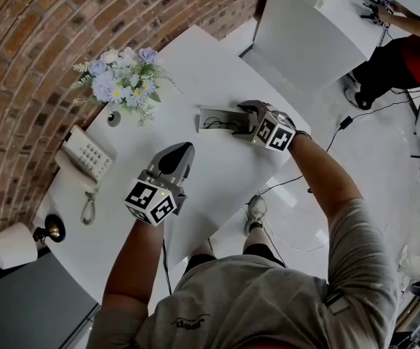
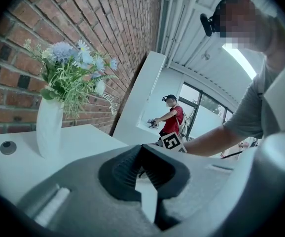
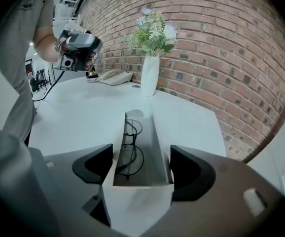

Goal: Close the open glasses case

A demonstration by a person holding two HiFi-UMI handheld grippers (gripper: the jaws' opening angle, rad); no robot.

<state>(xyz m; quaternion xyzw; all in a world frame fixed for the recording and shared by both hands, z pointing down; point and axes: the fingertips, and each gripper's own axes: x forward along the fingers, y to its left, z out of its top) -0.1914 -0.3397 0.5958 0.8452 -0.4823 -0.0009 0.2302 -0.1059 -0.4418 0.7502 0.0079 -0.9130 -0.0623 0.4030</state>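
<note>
An open white glasses case [image 1: 217,118] lies on the white table [image 1: 195,71], with thin dark-framed glasses [image 3: 127,152] in its trough [image 3: 142,132]. My right gripper [image 1: 237,118] sits over the case's near end and points down at it. Its jaws stand open, one on each side of the case walls, with the right gripper [image 3: 141,169] straddling the case. I see no pad pressing on it. My left gripper [image 1: 179,158] hovers over bare table nearer to me, apart from the case. The left gripper [image 2: 143,169] is shut with its pad tips together and holds nothing.
A white vase of pale flowers [image 1: 126,82] stands beyond the case, with a small dark disc [image 1: 113,117] beside it. A white desk phone [image 1: 86,153] and a small lamp [image 1: 17,244] sit at the left. Another person [image 1: 406,49] works at a second table. Cables run over the floor.
</note>
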